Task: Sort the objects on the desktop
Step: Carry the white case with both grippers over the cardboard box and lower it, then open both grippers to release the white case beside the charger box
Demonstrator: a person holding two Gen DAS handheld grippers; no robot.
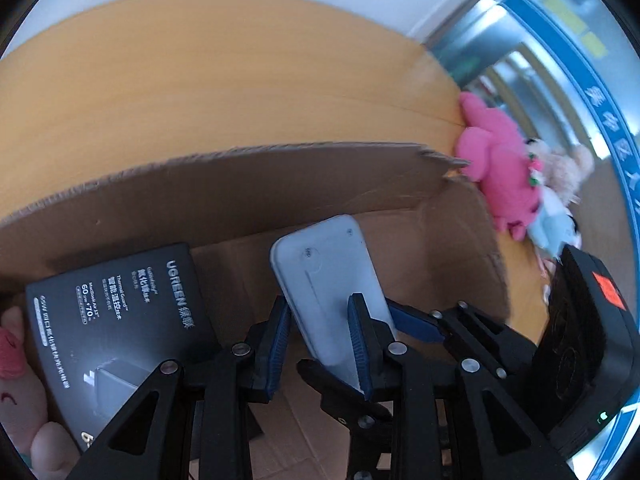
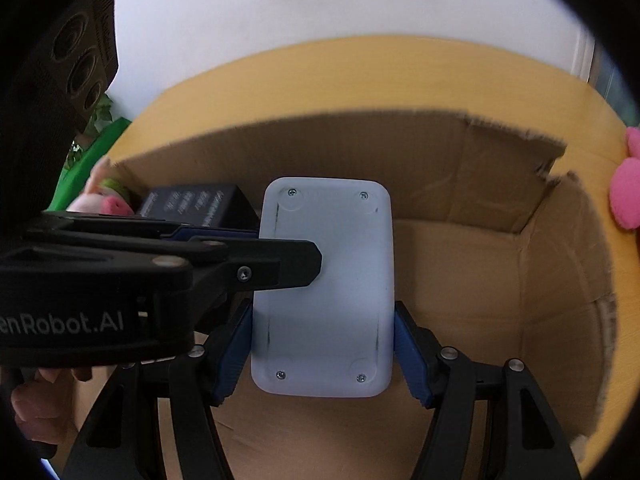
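Both claws grip one white plastic case (image 2: 324,280) held over the open cardboard box (image 2: 500,280) that sits on the wooden desk (image 1: 200,80). The right claw (image 2: 322,354) is spread fairly wide, its blue pads pressing the case's two long edges near the lower end. The left claw (image 1: 320,344) is set much narrower and clamps the case across its thin side, one blue pad on each flat face; in the right wrist view its black finger lies across the case's screwed face. Inside the box, a black UGREEN carton (image 1: 116,316) leans against the left wall, with a pale pink plush toy (image 1: 16,380) beside it. A bright pink plush toy (image 1: 500,164) lies on the desk outside the box's right corner
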